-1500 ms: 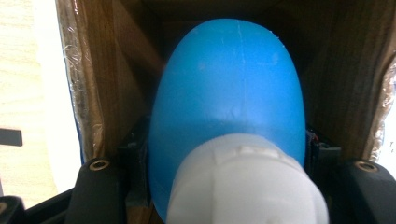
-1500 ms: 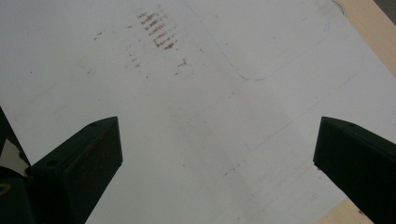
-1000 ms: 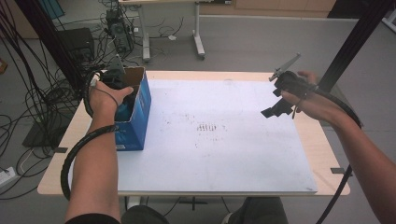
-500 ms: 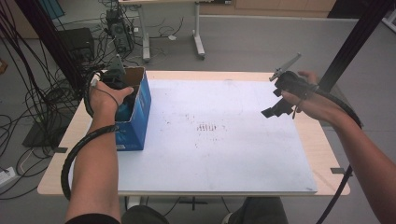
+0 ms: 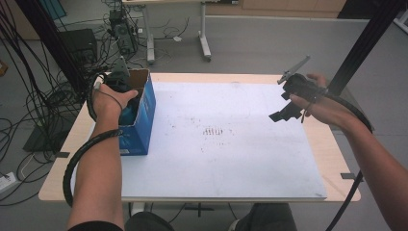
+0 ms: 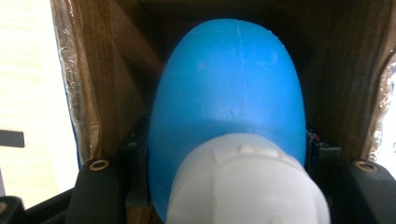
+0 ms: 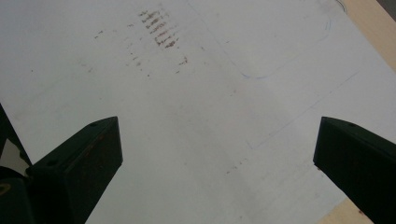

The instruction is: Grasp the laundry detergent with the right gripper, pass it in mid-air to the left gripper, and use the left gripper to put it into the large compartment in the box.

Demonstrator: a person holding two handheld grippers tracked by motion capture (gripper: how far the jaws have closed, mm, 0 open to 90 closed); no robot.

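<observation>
An open blue cardboard box [image 5: 140,120] stands on the left side of the table. My left gripper [image 5: 124,89] reaches down into it, its jaws hidden by the box wall in the high view. In the left gripper view my left gripper [image 6: 229,151] is shut on a blue bottle [image 6: 229,84] with a white cap [image 6: 247,186], deep between the box's brown inner walls. My right gripper [image 5: 285,111] hovers over the right part of the white sheet [image 5: 226,163]. In the right gripper view its jaws [image 7: 218,128] stand wide open with nothing between them.
The white sheet covers most of the wooden table [image 5: 332,144] and has brown smudges [image 5: 211,131] near its middle. Cables and black equipment [image 5: 82,45] crowd the floor at the left. A dark post [image 5: 365,43] rises at the right rear.
</observation>
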